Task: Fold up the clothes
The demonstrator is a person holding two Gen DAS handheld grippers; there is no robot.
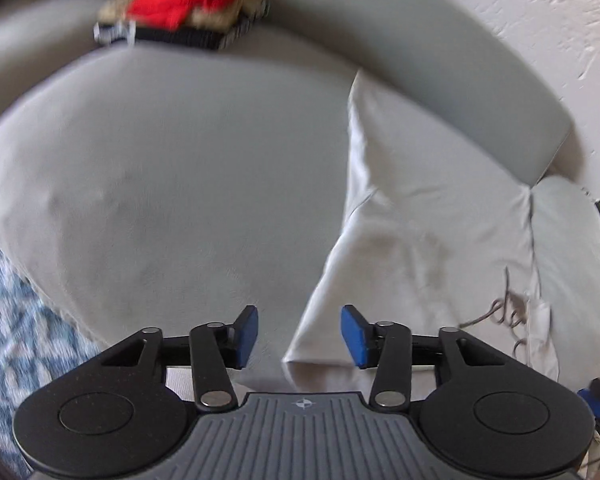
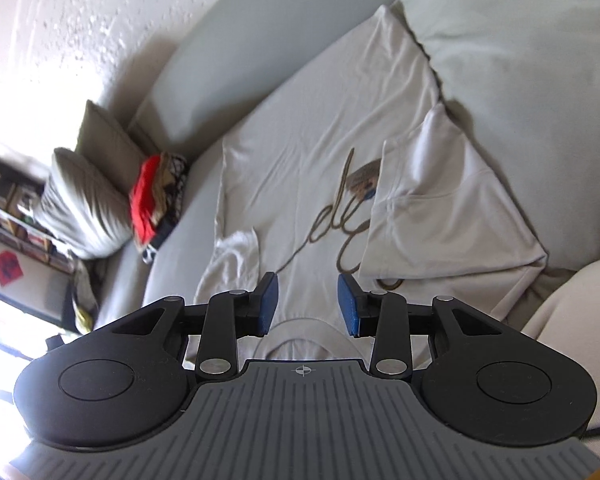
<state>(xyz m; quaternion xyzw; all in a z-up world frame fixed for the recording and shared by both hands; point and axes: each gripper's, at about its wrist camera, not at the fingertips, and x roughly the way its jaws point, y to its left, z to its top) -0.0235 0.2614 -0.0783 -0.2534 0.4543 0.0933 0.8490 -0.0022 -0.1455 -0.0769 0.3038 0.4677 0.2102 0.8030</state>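
Shirt: white cotton T-shirt with looping brown print (image 2: 320,152) lay flat on grey sofa cushion (image 1: 160,168), one side folded inward, seemingly for folding.
Left gripper (image 1: 299,336): fingers apart, empty.
Right gripper (image 2: 308,304): fingers apart, empty, near collar.

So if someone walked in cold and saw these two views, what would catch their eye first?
Probably the white T-shirt with looping script, spread on the grey sofa, one side already folded over. Next, the red garment topping a stack of folded clothes by the pillow at the far end. Both the left hand-held gripper and right hand-held gripper are open and empty.
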